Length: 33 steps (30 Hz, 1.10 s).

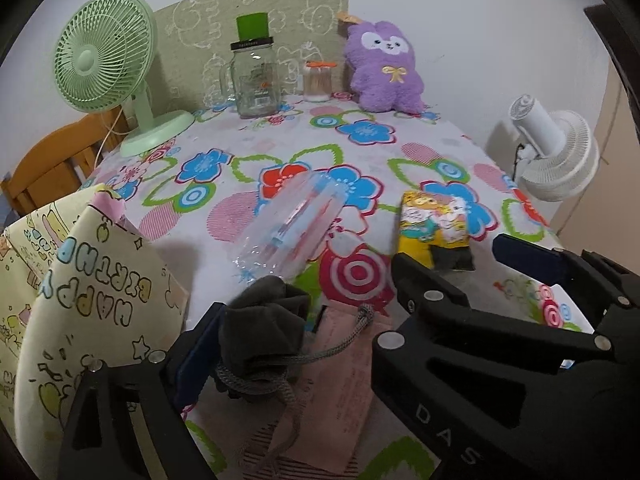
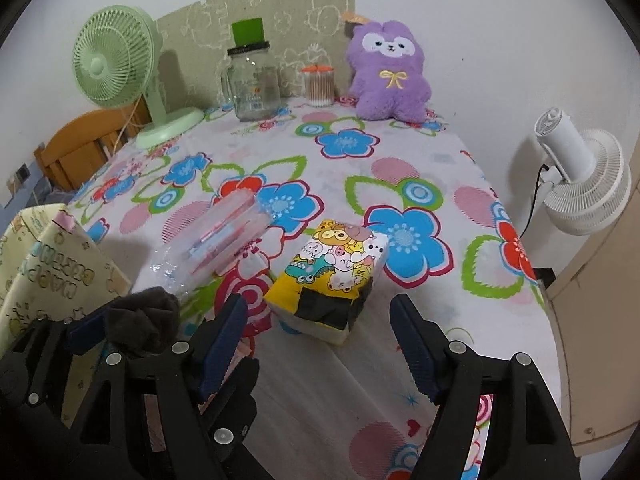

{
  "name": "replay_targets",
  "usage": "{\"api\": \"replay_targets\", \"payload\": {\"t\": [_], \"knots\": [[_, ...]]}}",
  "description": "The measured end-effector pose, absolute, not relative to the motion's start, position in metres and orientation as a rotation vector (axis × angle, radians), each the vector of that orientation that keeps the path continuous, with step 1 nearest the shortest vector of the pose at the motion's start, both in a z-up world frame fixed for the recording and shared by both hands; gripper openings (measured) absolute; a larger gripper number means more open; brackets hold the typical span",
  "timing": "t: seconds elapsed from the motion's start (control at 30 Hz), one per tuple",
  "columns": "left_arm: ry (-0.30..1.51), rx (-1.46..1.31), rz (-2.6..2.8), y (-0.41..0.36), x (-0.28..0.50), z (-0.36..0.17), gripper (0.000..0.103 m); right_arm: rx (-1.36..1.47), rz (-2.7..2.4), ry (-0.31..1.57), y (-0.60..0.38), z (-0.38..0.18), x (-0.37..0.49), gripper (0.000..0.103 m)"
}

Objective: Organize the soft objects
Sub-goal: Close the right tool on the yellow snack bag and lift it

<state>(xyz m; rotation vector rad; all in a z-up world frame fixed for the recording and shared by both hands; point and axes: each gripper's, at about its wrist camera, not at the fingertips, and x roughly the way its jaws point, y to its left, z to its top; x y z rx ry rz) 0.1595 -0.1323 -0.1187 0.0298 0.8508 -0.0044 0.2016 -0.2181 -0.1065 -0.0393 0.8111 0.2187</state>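
My left gripper point(image 1: 304, 292) holds a dark grey drawstring pouch point(image 1: 260, 336) against its left blue pad, low over the table's near edge; its cord point(image 1: 332, 350) trails over a pink paper. The pouch also shows in the right wrist view point(image 2: 144, 326). My right gripper point(image 2: 318, 314) is open, its jaws on either side of a yellow cartoon tissue pack point(image 2: 332, 276), also seen in the left wrist view point(image 1: 436, 224). A clear plastic packet point(image 1: 292, 224) lies mid-table. A purple plush point(image 1: 384, 68) sits at the back.
A cream "Happy Birthday" gift bag point(image 1: 80, 300) stands at the near left. A green desk fan point(image 1: 108, 64), a glass jar point(image 1: 256, 76) and a cotton-swab pot point(image 1: 318, 82) stand at the back. A white fan point(image 2: 580, 184) is right of the table. A pink paper point(image 1: 340, 392) lies under the cord.
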Motion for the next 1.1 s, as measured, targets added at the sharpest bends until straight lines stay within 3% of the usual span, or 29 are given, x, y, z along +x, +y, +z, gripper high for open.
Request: {"api": "replay_targets", "payload": {"t": [0.2, 0.23, 0.27, 0.47, 0.63, 0.8, 1.0, 1.1], "knots": [[0.866, 0.04, 0.02, -0.131, 0.163, -0.123, 0.095, -0.033, 0.224, 0.841, -0.215, -0.116, 0.209, 0.076], [0.866, 0.04, 0.019, -0.131, 0.163, -0.123, 0.094, -0.025, 0.225, 0.845, -0.216, -0.117, 0.209, 0.073], [0.866, 0.039, 0.018, -0.131, 0.162, -0.123, 0.094, -0.018, 0.226, 0.849, -0.216, -0.118, 0.21, 0.06], [0.856, 0.052, 0.021, -0.133, 0.16, -0.122, 0.086, 0.004, 0.234, 0.867, -0.219, -0.121, 0.211, 0.033], [0.844, 0.053, 0.034, -0.13, 0.158, -0.12, 0.073, -0.012, 0.227, 0.853, -0.216, -0.118, 0.208, 0.024], [0.823, 0.041, 0.084, -0.122, 0.155, -0.116, 0.042, -0.006, 0.219, 0.842, -0.221, -0.113, 0.203, 0.018], [0.814, 0.047, 0.087, -0.122, 0.152, -0.115, 0.035, -0.015, 0.216, 0.833, -0.22, -0.109, 0.196, 0.006], [0.812, 0.047, 0.079, -0.122, 0.149, -0.115, 0.034, -0.014, 0.213, 0.834, -0.221, -0.108, 0.194, 0.005]]}}
